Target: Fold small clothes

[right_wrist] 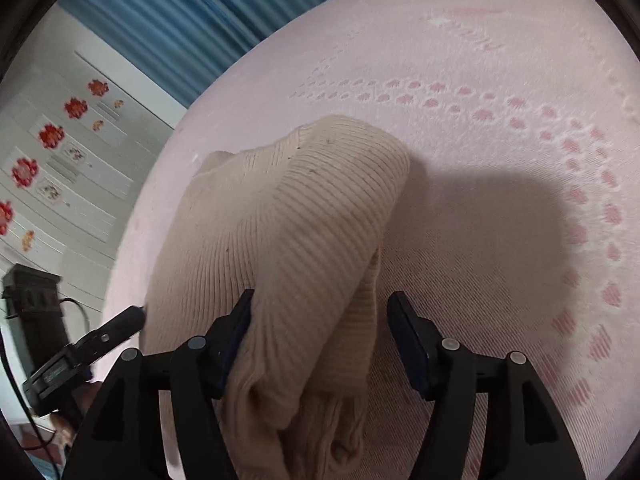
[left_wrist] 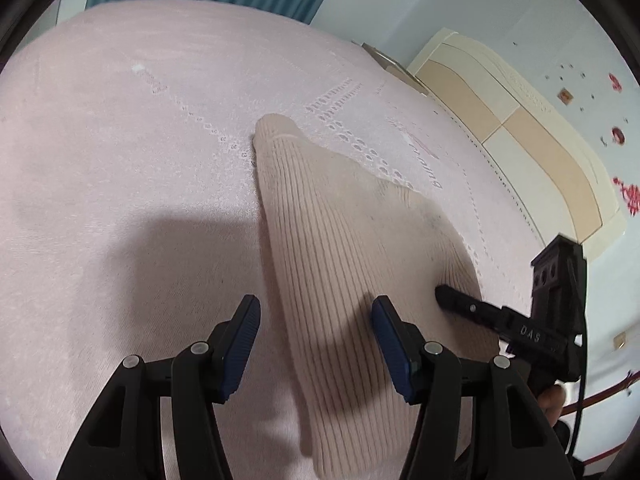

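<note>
A beige ribbed knit sweater (left_wrist: 340,220) lies folded into a long bundle on the pink bedspread (left_wrist: 120,140). My left gripper (left_wrist: 316,316) is open above its near end, and the fabric runs between the blue pads without being pressed. In the right wrist view the sweater (right_wrist: 300,208) bulges up in a rounded fold. My right gripper (right_wrist: 322,308) is open around its near part: the left pad touches the knit and the right pad stands apart over the bedspread (right_wrist: 480,220). Each gripper shows at the edge of the other's view.
A cream and tan headboard (left_wrist: 508,120) stands at the bed's far right. Blue curtains (right_wrist: 180,12) hang behind the bed. A wall with red flower stickers (right_wrist: 52,136) runs along the left. A small grey box (left_wrist: 384,58) sits at the bed's far edge.
</note>
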Tool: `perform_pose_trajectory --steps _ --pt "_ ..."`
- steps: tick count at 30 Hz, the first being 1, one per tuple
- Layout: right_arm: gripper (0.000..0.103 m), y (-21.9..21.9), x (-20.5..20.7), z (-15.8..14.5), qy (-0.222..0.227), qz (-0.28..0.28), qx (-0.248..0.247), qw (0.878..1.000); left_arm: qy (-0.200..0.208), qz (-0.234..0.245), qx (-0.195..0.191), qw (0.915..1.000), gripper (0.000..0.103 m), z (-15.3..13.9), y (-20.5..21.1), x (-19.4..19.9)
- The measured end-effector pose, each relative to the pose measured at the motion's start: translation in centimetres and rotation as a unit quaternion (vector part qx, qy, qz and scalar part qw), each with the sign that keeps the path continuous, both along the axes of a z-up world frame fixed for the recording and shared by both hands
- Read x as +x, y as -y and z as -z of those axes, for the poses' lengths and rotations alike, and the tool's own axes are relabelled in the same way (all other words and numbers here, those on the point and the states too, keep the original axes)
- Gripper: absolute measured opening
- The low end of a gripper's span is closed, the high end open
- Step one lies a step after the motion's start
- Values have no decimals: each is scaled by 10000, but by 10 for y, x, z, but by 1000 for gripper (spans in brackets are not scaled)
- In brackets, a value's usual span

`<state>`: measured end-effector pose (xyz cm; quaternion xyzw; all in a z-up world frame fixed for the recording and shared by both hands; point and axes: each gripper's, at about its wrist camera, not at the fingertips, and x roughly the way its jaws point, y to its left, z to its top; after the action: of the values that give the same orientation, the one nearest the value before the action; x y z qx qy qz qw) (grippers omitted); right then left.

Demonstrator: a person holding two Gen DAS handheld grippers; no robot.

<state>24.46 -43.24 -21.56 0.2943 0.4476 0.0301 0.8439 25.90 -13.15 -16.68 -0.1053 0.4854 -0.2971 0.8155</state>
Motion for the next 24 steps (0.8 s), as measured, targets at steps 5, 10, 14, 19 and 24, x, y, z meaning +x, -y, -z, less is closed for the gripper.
perform_pose_trajectory --steps 5,10,14,19,24 --pt "63 -2 15 7 22 -186 96 9998 23 -48 -54 10000 56 4 -9 1" --pt "39 0 17 6 95 -283 516 9982 116 -209 25 9997 56 2 -36 -8" --pt "33 -14 11 -27 369 -282 416 9981 95 -428 -61 9990 56 1 -64 -12" --pt "28 -59 21 -88 559 -216 65 9982 59 -768 -90 9970 56 -2 -109 -21" --pt "27 -119 42 -130 583 -299 -509 9966 107 -1134 29 9935 56 -9 -154 -30"
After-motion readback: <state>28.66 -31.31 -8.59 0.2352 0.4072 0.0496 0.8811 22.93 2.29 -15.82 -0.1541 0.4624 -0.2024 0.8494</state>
